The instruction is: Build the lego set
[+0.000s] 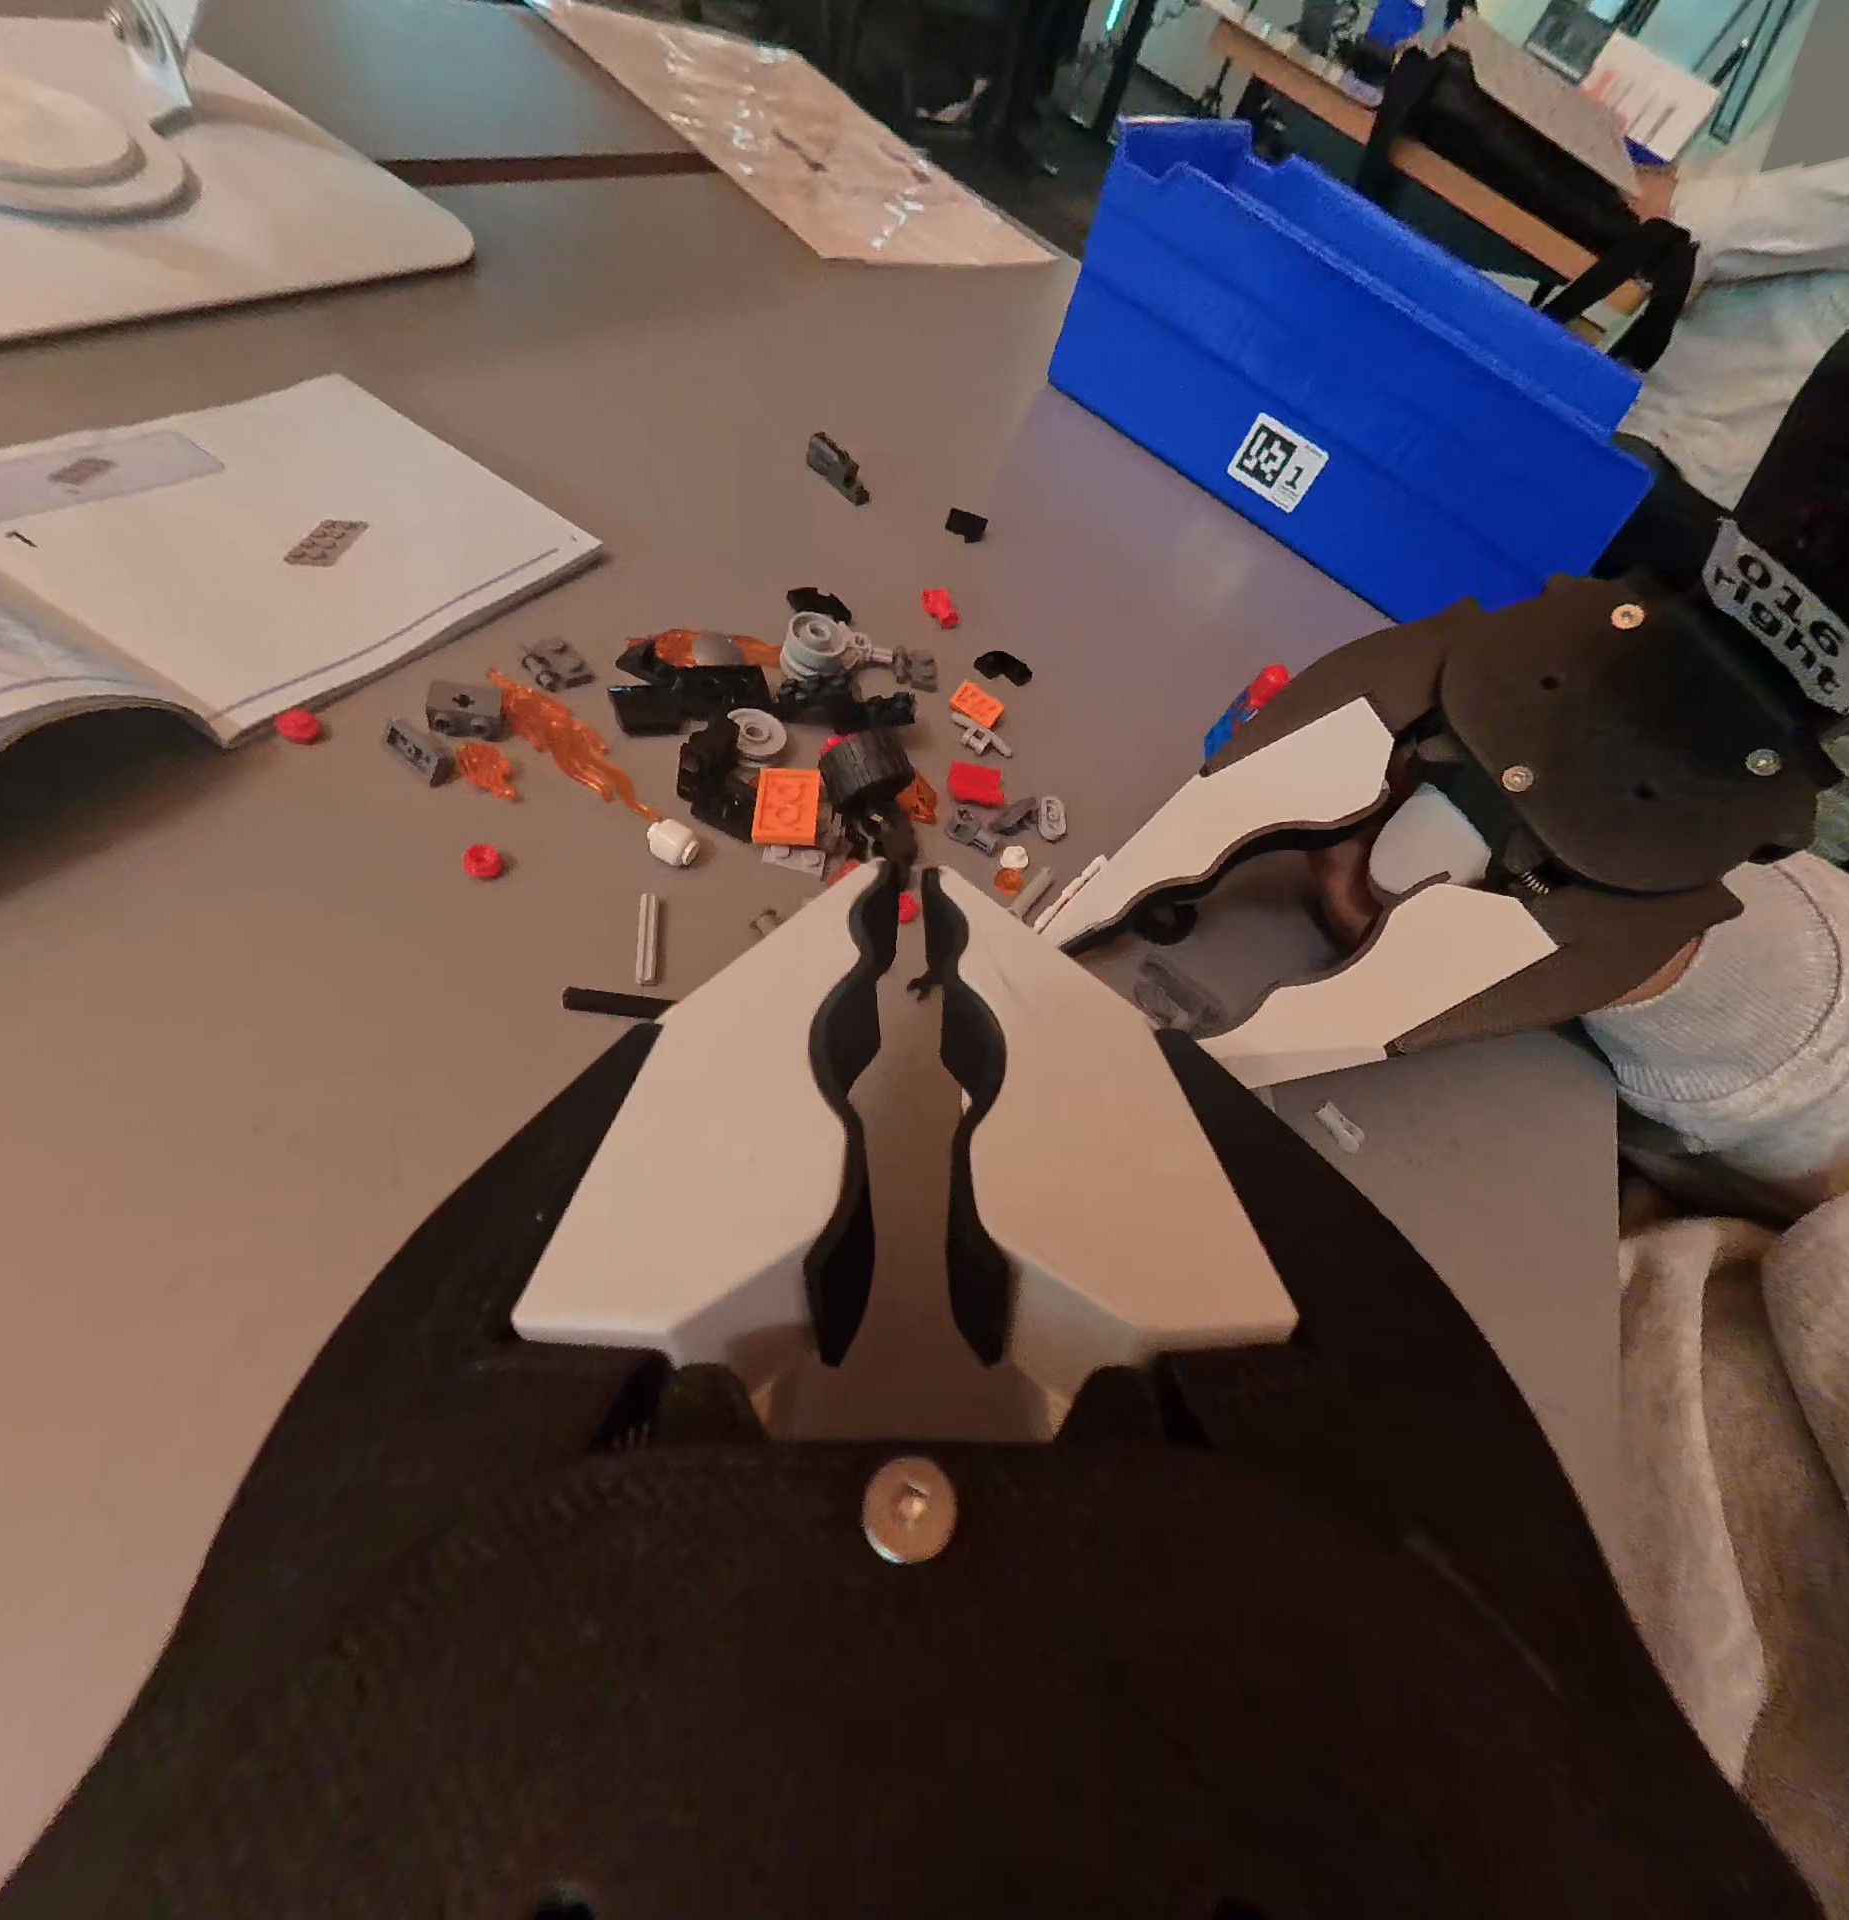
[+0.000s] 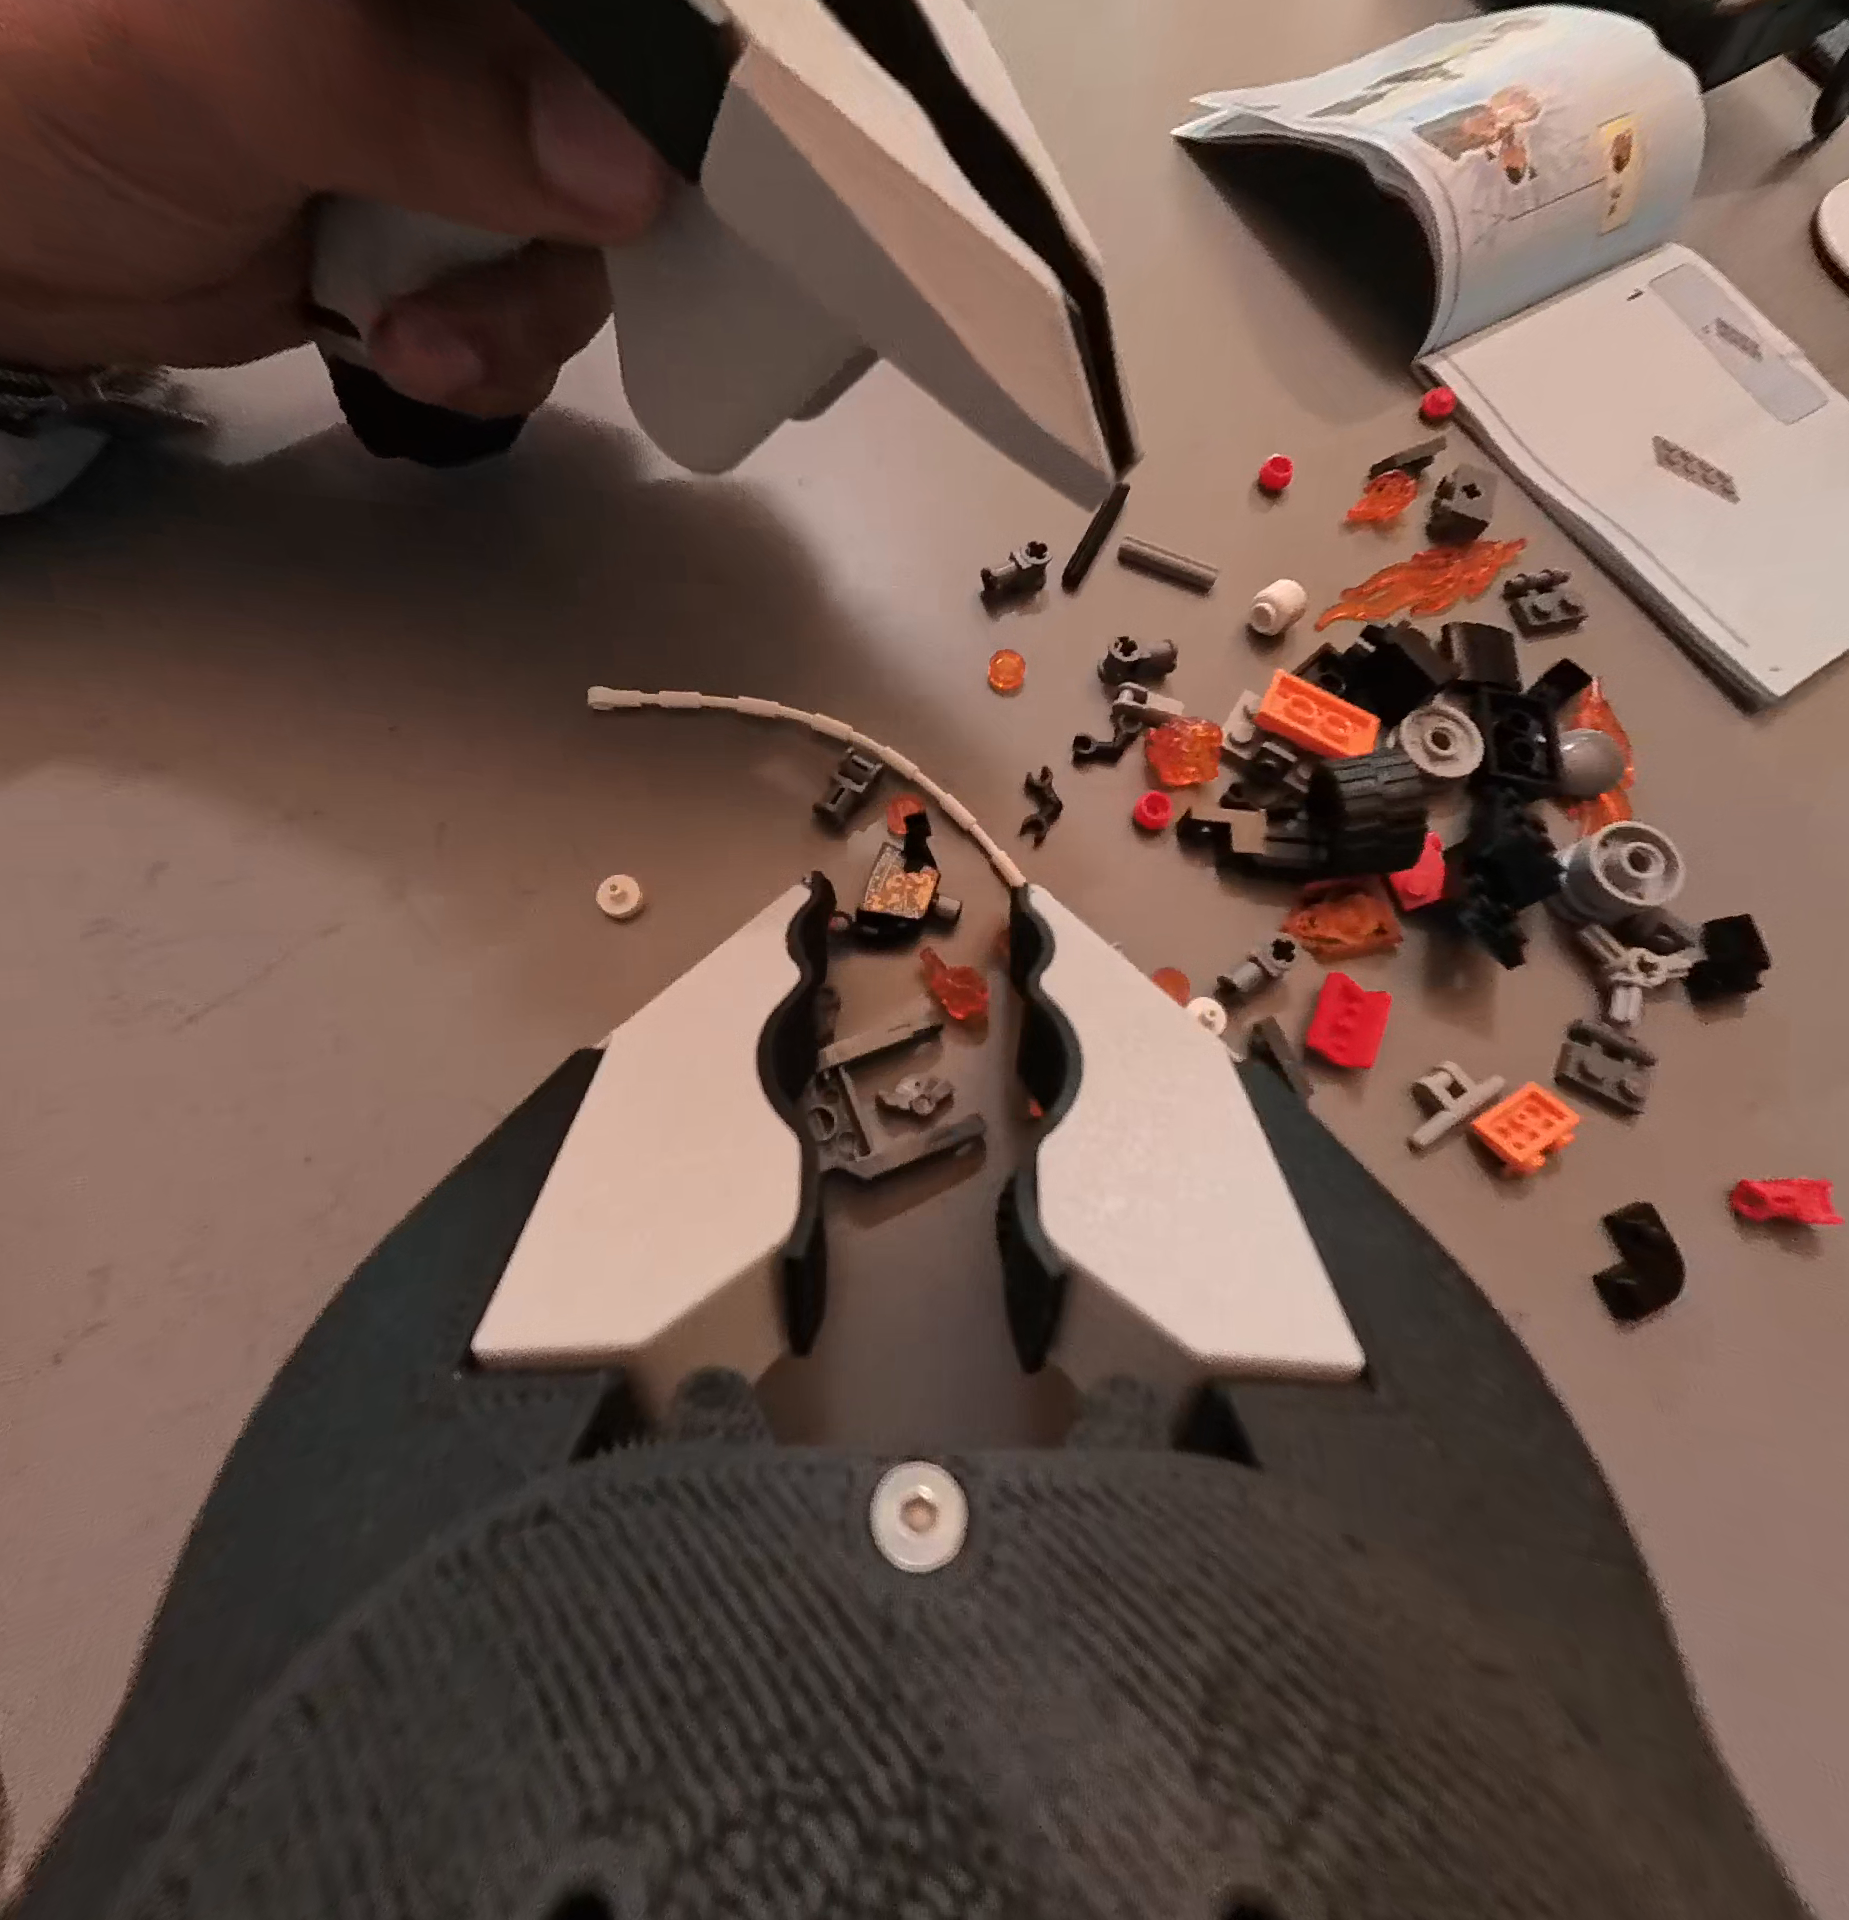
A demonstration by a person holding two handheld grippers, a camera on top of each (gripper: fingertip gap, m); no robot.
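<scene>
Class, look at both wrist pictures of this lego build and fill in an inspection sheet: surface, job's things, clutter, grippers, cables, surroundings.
Surface: grey table, bare at the near left.
Job's things: loose lego pieces scattered mid-table; open instruction booklet beside them.
Clutter: blue bin at the far right; clear plastic sheet behind.
Grippers: left gripper nearly closed, nothing clearly held, tips low over the pile's near edge; right gripper open, low over small pieces.
Cables: nothing seen.
Surroundings: white curved object at the far left; another table beyond.
</scene>
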